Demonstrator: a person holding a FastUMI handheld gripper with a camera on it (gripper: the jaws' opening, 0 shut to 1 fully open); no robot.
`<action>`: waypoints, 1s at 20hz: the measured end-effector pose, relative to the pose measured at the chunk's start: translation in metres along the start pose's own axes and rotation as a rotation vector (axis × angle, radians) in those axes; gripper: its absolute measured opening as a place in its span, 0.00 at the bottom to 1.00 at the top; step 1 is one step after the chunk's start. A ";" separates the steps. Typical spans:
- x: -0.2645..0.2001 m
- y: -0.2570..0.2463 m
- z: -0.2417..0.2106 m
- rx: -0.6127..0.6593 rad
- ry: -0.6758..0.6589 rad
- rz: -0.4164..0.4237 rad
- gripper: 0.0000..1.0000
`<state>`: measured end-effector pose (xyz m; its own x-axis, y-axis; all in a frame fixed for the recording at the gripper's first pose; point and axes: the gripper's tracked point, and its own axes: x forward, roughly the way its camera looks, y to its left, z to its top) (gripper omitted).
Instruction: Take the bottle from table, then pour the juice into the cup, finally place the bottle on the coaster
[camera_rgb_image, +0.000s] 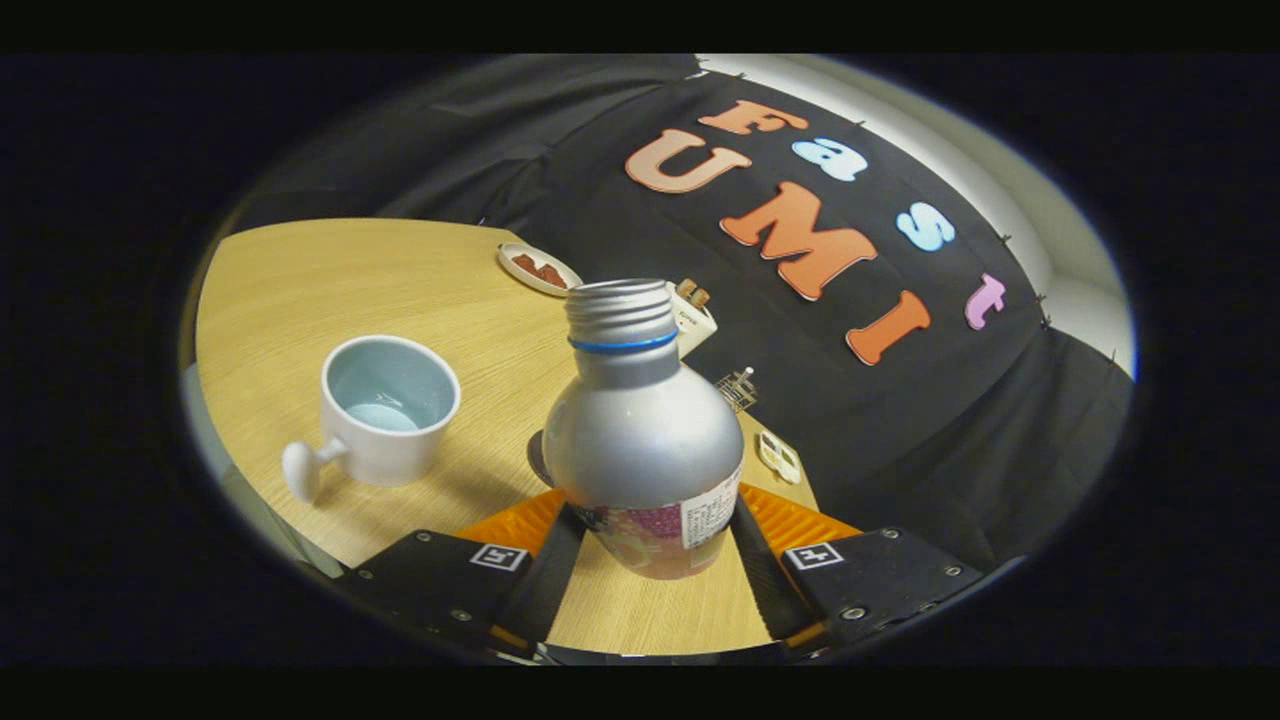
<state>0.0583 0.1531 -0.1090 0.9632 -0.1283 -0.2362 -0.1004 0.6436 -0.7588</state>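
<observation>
Gripping one bottle (643, 440), one cup (388, 408).

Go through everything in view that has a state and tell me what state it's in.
Silver metal bottle: uncapped, held tilted between the tongs.
Tongs: shut on the bottle's labelled lower body.
White handled cup: upright on the wooden table, no juice inside.
Small white dish: holds reddish-brown pieces.

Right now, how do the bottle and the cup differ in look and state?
The bottle is silver metal with a narrow threaded neck; the cup is white, wide-mouthed, with a knob handle. The bottle sits clamped between the gripper fingers; the cup stands free on the table, beside them. The cup looks empty; the bottle's contents are hidden. Both are uncapped.
</observation>
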 end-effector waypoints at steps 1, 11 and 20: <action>0.001 0.002 0.002 -0.022 0.000 -0.001 0.79; 0.009 0.002 0.020 -0.400 -0.037 -0.059 0.78; 0.013 -0.019 0.035 -0.606 -0.065 -0.135 0.78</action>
<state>0.0815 0.1651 -0.0763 0.9885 -0.1204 -0.0918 -0.0826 0.0799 -0.9934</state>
